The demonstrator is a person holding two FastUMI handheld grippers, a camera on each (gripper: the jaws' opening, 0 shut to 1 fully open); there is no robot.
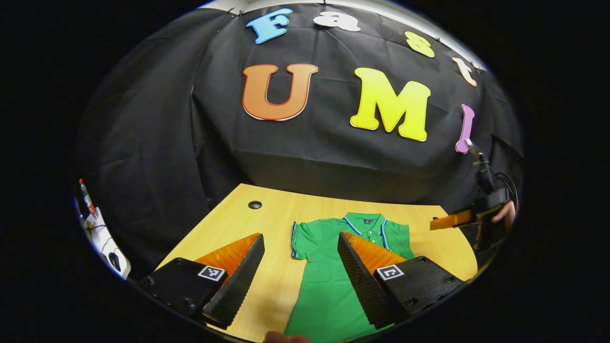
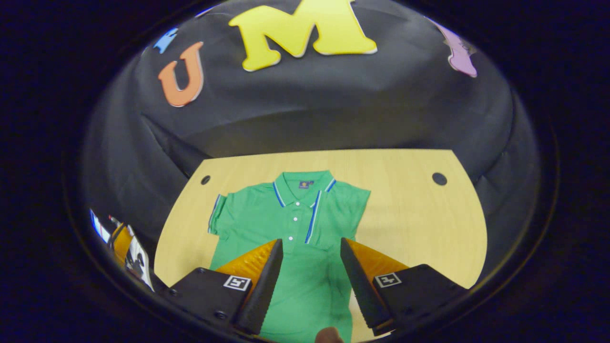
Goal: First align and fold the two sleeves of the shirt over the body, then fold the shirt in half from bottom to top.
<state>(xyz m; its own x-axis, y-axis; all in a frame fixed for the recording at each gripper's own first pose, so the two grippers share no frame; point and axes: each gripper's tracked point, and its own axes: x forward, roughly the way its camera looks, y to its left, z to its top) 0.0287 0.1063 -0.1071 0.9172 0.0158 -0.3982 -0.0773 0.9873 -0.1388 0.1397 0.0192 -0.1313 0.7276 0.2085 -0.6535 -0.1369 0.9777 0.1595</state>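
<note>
Left gripper view: at 9 o'clock, beyond the bench edge, small clutter [image 1: 97,228] lies too blurred to identify. The wooden bench [image 1: 224,224] fills the lower field, with a round cable hole [image 1: 255,205] toward 11 o'clock of the shirt. The left gripper [image 1: 300,247] hangs above the bench, jaws spread wide with nothing between them. The green polo shirt [image 1: 329,286] lies flat, collar toward 12 o'clock, its sleeve [image 1: 299,240] spread outward just beyond the gap between the fingers. At 3 o'clock the right gripper [image 1: 445,221] appears above the bench's edge, held in a hand [image 1: 506,213]; whether it is open there cannot be told.

Right gripper view: the shirt's sleeve [image 2: 217,214] extends toward 9 o'clock; the opposite sleeve [image 2: 357,202] lies at the shoulder, its fold unclear. The right gripper [image 2: 310,252] hangs over the shirt's chest, jaws parted and holding nothing. A second cable hole [image 2: 439,179] sits at 2 o'clock.
</note>
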